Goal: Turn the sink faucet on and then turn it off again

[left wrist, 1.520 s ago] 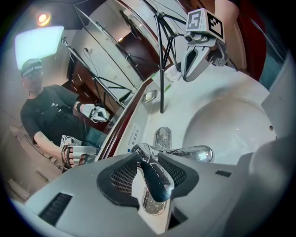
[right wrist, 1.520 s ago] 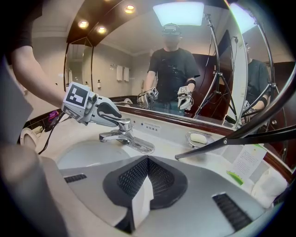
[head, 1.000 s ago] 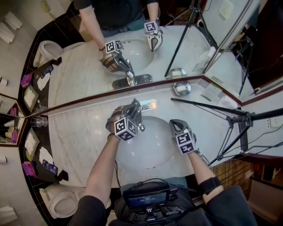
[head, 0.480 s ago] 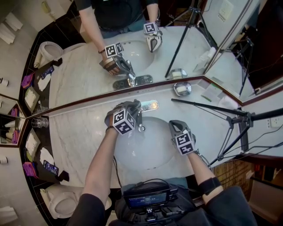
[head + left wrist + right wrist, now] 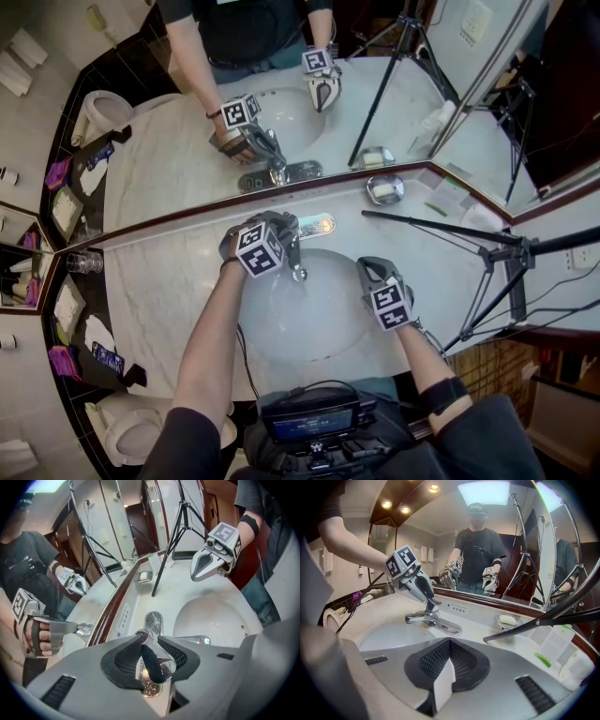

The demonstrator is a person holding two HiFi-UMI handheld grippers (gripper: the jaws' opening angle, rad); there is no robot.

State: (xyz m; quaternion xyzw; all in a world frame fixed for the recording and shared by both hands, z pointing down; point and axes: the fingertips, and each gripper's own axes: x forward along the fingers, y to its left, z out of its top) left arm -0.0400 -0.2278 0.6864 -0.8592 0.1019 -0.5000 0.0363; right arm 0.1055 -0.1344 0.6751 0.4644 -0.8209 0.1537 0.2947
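The chrome single-lever sink faucet stands at the 12 o'clock edge of the white oval basin, on the white marble bench just in front of the wall mirror. The left gripper is clamped on the faucet's lever handle, with its dark pads on either side of the polished metal. The right gripper has its jaws together and holds nothing. It hangs over the basin's 3 o'clock rim, well apart from the faucet.

The lever is probably rigid and pivots on a firm joint, so it should move with steady pressure instead of force. Polished chrome is slick, and wet chrome slicker still. The outer end of the lever is likely the best place to hold, since leverage is greatest there and the pads can bear on the flat sides. No stream of water can be made out.

Around it, an oval metal soap dish holding a white bar sits at the faucet's 2 o'clock. A black tripod leg crosses the bench at 3 o'clock. A clear glass tumbler stands far off at 9 o'clock. None of these crowds the lever. Only the mirror behind it, at 12 o'clock, limits how far the left gripper can swing back.
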